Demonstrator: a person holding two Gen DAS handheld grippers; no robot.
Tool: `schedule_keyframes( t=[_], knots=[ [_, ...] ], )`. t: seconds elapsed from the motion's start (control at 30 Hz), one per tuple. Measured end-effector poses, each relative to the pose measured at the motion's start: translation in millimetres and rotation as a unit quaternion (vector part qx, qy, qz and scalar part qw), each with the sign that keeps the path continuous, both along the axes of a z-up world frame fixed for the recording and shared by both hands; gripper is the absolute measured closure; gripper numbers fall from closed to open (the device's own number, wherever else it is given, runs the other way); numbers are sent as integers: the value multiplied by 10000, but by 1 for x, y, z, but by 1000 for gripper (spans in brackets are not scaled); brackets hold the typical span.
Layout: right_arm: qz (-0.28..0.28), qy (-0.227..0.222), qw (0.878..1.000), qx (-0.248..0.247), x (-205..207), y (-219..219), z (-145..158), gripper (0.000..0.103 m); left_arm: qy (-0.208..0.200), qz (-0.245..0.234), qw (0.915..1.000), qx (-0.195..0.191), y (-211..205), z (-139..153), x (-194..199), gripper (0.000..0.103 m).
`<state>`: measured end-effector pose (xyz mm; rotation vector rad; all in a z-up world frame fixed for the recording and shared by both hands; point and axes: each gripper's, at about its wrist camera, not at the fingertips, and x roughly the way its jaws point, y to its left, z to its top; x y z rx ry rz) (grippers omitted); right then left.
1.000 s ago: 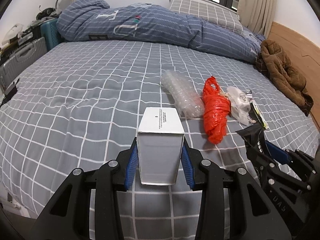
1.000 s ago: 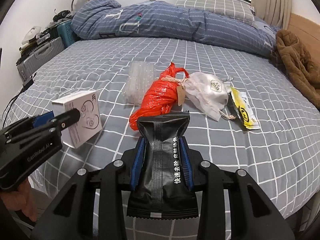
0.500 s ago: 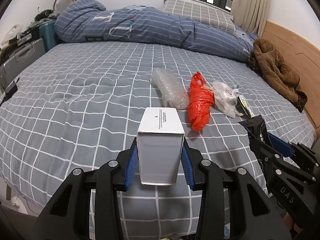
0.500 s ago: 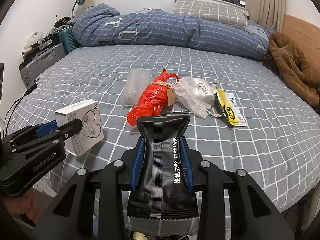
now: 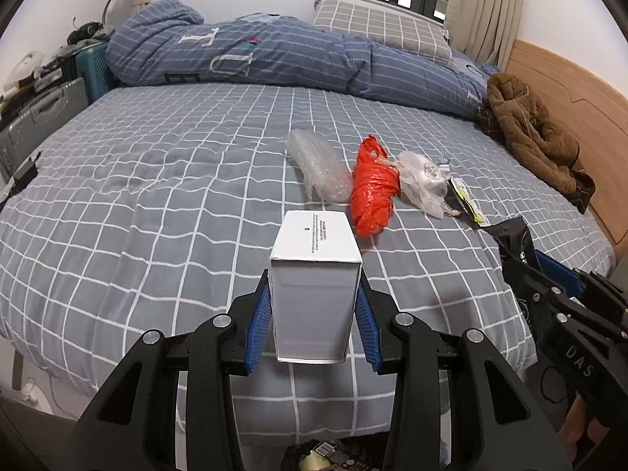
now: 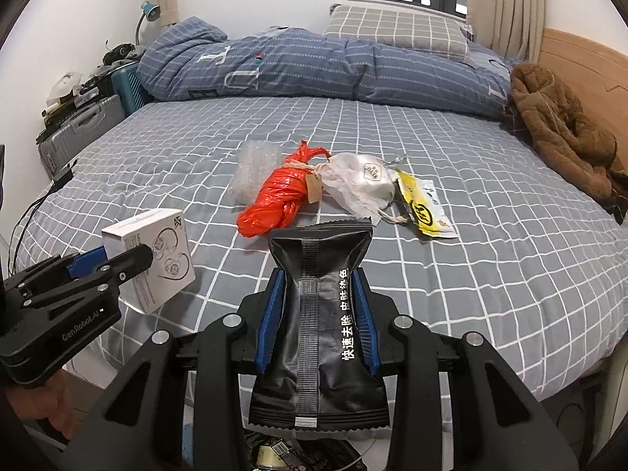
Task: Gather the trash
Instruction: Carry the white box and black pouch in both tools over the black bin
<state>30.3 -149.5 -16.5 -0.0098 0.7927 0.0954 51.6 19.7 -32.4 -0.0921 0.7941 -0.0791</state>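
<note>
My left gripper [image 5: 314, 306] is shut on a white cardboard box [image 5: 314, 274], held above the near edge of the bed; the same box [image 6: 157, 259] shows at the left of the right wrist view. My right gripper [image 6: 318, 306] is shut on a black foil pouch [image 6: 320, 314] with white lettering, seen again as the pouch [image 5: 514, 235] at the right of the left wrist view. On the bed lie a bubble wrap piece [image 5: 318, 168], an orange plastic bag [image 5: 373, 192], a white drawstring bag [image 6: 361, 184] and a yellow wrapper [image 6: 424, 208].
The grey checked bed [image 5: 157, 180] fills both views, with a rolled blue duvet [image 5: 274, 55] and a pillow [image 5: 376, 27] at the far side. A brown coat [image 5: 537, 141] lies by the wooden headboard. Suitcases [image 5: 39, 114] stand left of the bed. Trash shows in a bin [image 6: 274, 451] below.
Both grippers have drawn back from the bed and risen a little, each keeping its item. The trash on the bed looks farther away, and the bed's near edge has come into view.
</note>
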Motion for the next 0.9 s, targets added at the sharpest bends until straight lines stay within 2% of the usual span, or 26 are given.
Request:
schedule_keyframes(
  t=[0.33, 0.9],
  knots=[
    [-31, -49, 10000, 13, -21, -3, 11, 69, -133, -81, 9999, 27, -9, 13, -26, 64],
    [-51, -112, 9999, 105, -67, -8, 20, 69, -16, -80, 10000, 36, -8, 9, -77, 64]
  ],
)
